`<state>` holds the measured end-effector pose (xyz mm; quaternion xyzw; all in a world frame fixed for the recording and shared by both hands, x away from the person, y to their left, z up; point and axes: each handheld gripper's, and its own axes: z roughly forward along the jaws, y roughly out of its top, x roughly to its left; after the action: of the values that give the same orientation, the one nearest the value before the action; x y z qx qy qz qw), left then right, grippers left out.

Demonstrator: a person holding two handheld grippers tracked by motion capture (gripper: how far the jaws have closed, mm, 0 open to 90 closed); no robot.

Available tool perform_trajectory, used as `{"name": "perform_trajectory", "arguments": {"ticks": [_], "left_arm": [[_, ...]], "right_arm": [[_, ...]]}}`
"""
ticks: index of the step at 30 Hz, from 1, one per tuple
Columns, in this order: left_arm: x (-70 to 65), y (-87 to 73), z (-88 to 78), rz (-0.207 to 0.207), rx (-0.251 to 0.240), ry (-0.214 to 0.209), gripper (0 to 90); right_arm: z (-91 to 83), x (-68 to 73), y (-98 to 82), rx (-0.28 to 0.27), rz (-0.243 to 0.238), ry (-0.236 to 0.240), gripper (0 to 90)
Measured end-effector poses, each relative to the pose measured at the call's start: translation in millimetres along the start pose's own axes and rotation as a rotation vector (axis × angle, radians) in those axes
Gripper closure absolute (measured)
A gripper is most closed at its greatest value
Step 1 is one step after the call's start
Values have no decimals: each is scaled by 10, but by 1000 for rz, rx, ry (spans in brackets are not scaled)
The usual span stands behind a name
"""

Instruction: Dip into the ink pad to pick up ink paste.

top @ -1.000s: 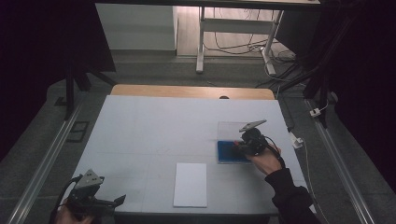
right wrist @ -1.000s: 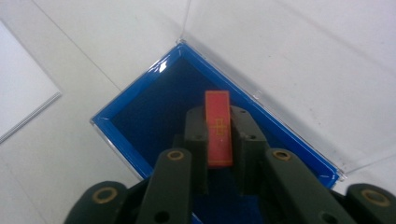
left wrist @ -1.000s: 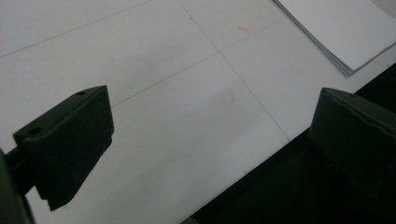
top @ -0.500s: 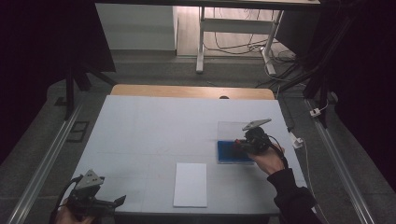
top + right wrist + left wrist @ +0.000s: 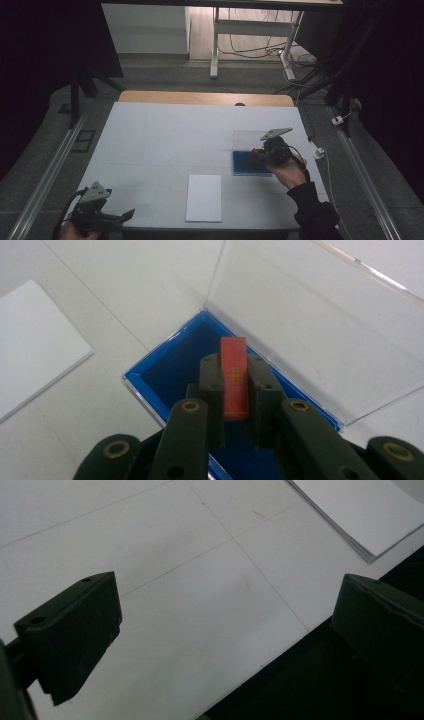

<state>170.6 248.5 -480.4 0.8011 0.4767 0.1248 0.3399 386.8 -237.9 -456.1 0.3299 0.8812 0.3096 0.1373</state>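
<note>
My right gripper is clamped on a small red block, a jaw on each broad face, the block upright and poking out past the jaw tips. It hangs just above the blue-lined case, over the near half of the blue floor; I cannot tell whether its lower end touches. The case's clear lid stands open on the far side. In the high view the case sits right of the white paper stack.

Judgement: the block looks rigid, light, smooth-faced; a grip across the flat faces, near mid-length, should stop it pivoting. The lid looks thin and brittle, so I avoid knocking it.

My left gripper idles at the desk front edge, left of the paper, jaws wide, empty.
</note>
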Motion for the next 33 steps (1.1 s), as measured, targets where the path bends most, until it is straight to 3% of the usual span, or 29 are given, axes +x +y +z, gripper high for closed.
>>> {"name": "perform_trajectory", "arguments": {"ticks": [7, 17, 33], "left_arm": [[7, -1, 0, -6, -1, -3, 0], [8, -2, -1, -6, -1, 0, 0], [6, 1, 4, -8, 2, 2, 2]], "right_arm": [[46, 47, -1, 0, -17, -1, 807], [205, 125, -13, 53, -59, 9, 808], [291, 112, -57, 63, -27, 4, 811]]}}
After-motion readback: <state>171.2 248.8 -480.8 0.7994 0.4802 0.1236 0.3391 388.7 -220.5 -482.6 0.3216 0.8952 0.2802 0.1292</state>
